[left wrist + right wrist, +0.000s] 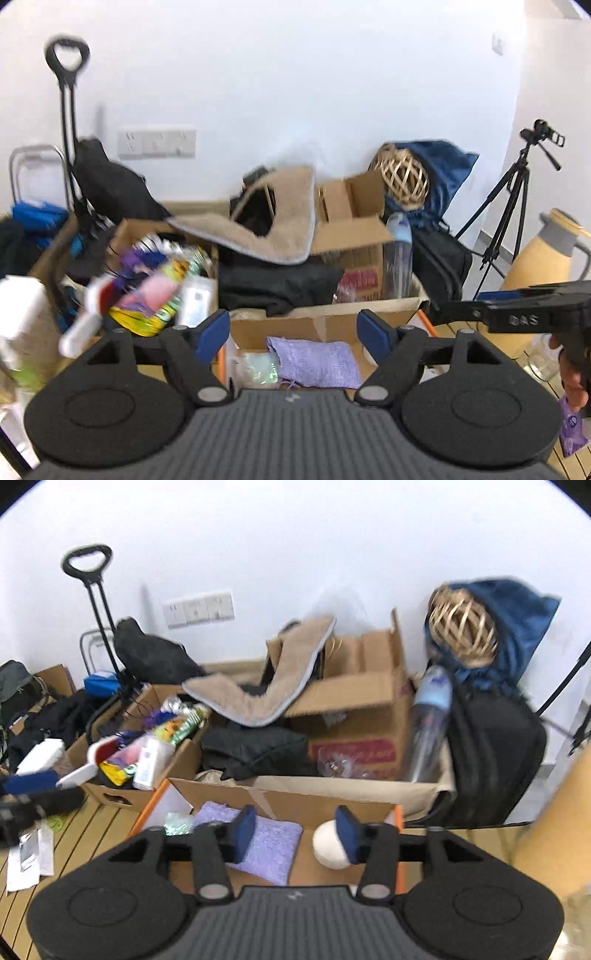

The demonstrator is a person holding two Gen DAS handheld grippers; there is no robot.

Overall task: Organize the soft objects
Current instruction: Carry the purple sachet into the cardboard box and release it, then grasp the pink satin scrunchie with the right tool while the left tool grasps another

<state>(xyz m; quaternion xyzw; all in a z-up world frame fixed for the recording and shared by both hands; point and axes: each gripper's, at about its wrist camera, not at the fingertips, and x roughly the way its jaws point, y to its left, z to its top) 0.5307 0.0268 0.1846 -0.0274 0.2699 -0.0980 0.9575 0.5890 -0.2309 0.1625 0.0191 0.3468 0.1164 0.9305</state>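
Observation:
A lilac knitted cloth [314, 363] [258, 845] lies inside an open cardboard box with an orange rim [332, 321] [280, 801]. Beside it sit a shiny greenish packet [258, 371] [177, 823] and a white rounded object [330, 845]. My left gripper [294, 334] hangs open above the box, with nothing between its blue pads. My right gripper [296, 832] is open too, over the cloth and the white object, and holds nothing. Further back a beige fleece mat [273, 229] [258, 694] drapes over boxes, above a black garment [277, 284] [255, 753].
A box of colourful packets [155, 280] stands at the left. A water bottle [399, 254], a wicker ball [404, 181] on blue fabric and a black bag [491, 757] stand at the right. A tripod [517, 192], a tan jug [543, 258] and a trolley handle [68, 92] ring the slatted wooden table [92, 830].

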